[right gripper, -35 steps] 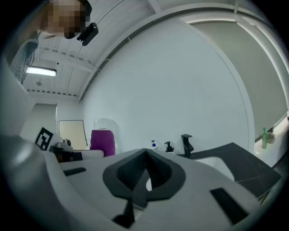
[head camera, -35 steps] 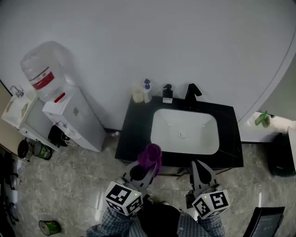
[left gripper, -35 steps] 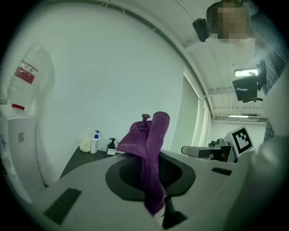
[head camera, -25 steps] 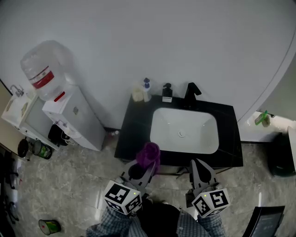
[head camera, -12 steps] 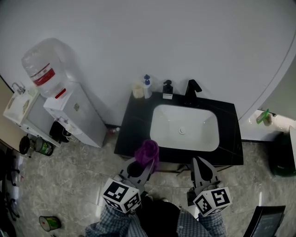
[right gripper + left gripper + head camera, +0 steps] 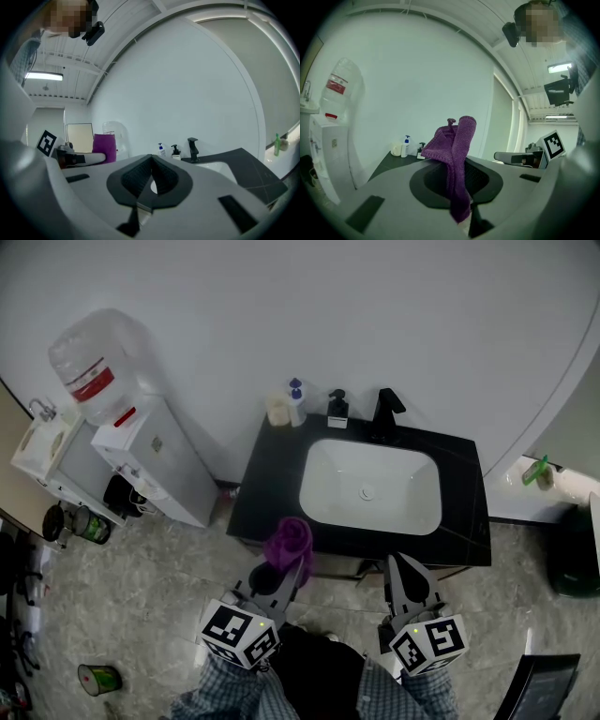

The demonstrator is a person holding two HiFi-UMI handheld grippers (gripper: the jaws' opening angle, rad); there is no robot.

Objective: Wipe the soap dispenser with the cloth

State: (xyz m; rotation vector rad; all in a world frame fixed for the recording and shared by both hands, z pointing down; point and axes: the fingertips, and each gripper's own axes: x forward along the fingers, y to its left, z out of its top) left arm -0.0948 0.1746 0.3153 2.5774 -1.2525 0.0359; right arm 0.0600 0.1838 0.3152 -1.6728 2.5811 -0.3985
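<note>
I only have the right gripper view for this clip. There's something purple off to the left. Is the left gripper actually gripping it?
Observer: Yes. The left gripper view shows the left gripper with its jaws shut on the purple cloth.
Operator: Where are the grippers relative to the vanity?
Observer: The head view puts the right gripper in front of the black counter, over the floor.
Operator: And the soap dispenser?
Observer: The soap dispenser stands at the counter's back edge, behind the basin's rear left corner, and neither gripper is near it.
</note>
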